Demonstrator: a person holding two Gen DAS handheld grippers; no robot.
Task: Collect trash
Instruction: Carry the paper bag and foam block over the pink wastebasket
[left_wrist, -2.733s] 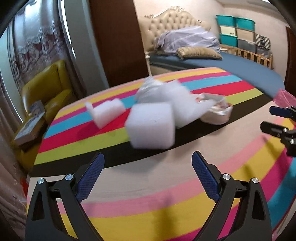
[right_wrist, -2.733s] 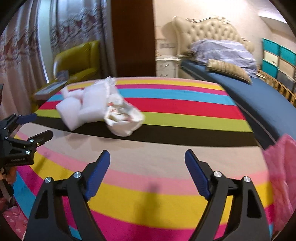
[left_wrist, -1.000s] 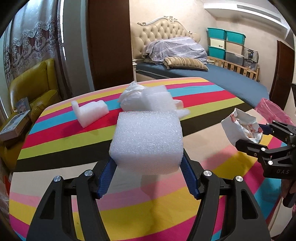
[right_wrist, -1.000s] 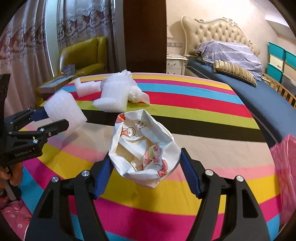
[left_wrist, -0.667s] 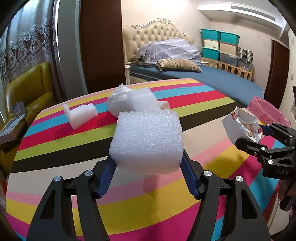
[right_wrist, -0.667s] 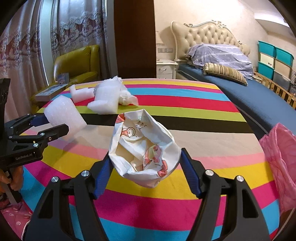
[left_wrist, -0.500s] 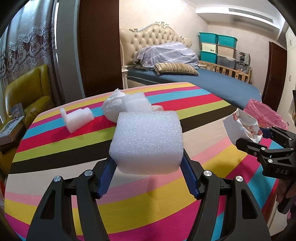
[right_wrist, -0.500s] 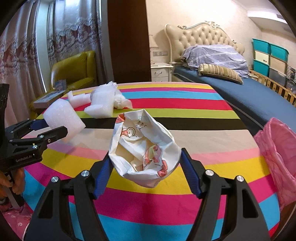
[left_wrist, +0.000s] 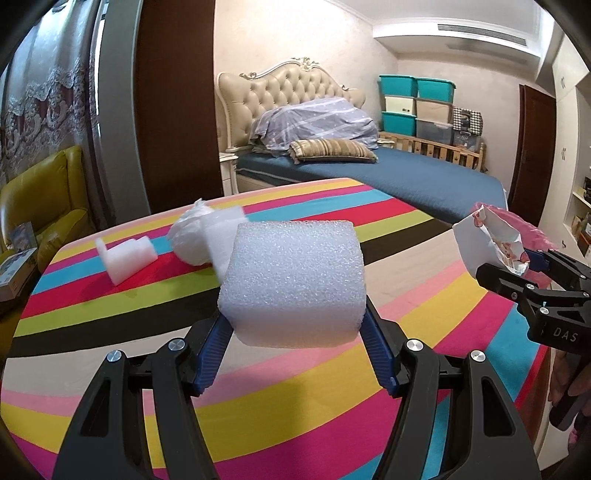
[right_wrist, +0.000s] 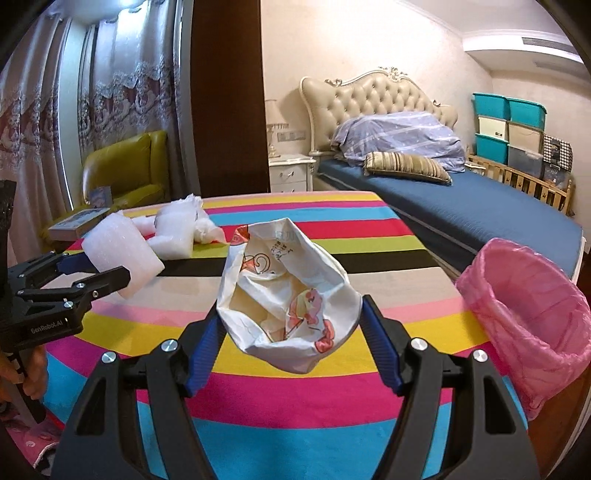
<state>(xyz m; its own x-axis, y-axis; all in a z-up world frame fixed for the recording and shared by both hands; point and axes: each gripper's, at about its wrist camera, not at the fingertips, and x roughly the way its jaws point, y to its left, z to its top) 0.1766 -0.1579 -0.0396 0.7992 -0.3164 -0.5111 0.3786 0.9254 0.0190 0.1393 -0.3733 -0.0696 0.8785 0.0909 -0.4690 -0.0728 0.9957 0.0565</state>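
My left gripper (left_wrist: 295, 343) is shut on a white foam block (left_wrist: 293, 282) and holds it above the striped table (left_wrist: 295, 398). It also shows in the right wrist view (right_wrist: 122, 254). My right gripper (right_wrist: 290, 332) is shut on a crumpled white paper bag (right_wrist: 286, 295) with red cartoon prints, lifted off the table; the bag shows at the right of the left wrist view (left_wrist: 487, 245). A bin with a pink trash bag (right_wrist: 528, 306) stands just off the table's right edge, to the right of my right gripper.
An L-shaped foam piece (left_wrist: 125, 258) and a heap of white foam and plastic wrap (left_wrist: 199, 236) lie at the table's far side. A yellow armchair (right_wrist: 125, 166) with books stands at the left, a bed (right_wrist: 443, 206) behind the table.
Both grippers closed on their items and lifted them from the table. Since then both have pulled back and turned right, bringing the pink-bagged bin more into view.
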